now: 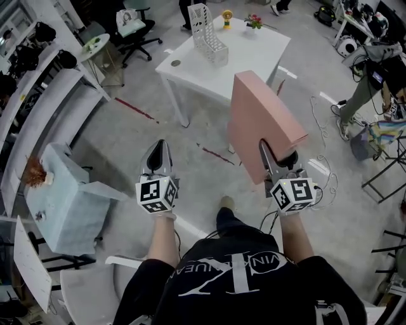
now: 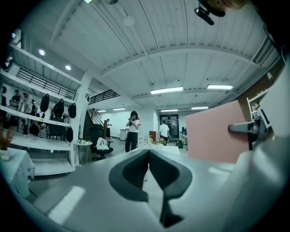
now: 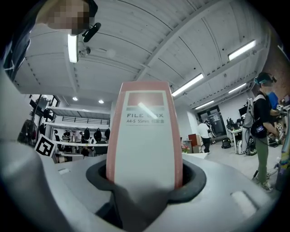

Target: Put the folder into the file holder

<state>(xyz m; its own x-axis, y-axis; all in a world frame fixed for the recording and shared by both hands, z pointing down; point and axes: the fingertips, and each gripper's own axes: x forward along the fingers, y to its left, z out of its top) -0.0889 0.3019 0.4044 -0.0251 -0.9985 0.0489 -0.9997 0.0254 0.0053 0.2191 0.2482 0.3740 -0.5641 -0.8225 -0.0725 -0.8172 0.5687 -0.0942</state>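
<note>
1. On the open grey floor (image 1: 146,95), well short of the white counter (image 1: 254,60), a person is holding a gripper in each hand, both pointing level toward that counter.
2. Right gripper (image 1: 276,159) is clamping the pink folder (image 1: 257,117) by its near lower end. Its pads are pressing on both sides of the pale spine, which is showing print that starts "FILE".
3. Folder is standing nearly upright above the floor, leaning a little, well apart from the counter.
4. Left gripper (image 1: 158,155) is carrying nothing, with its jaws meeting at the tips.
5. White mesh file holder (image 1: 208,35) is standing upright on the counter's far part.
6. Small yellow figure (image 1: 226,18) and a flower pot (image 1: 254,22) are sitting along the counter's far edge, near the holder.
7. Pale blue draped stand (image 1: 70,203) is sitting to the person's left.
</note>
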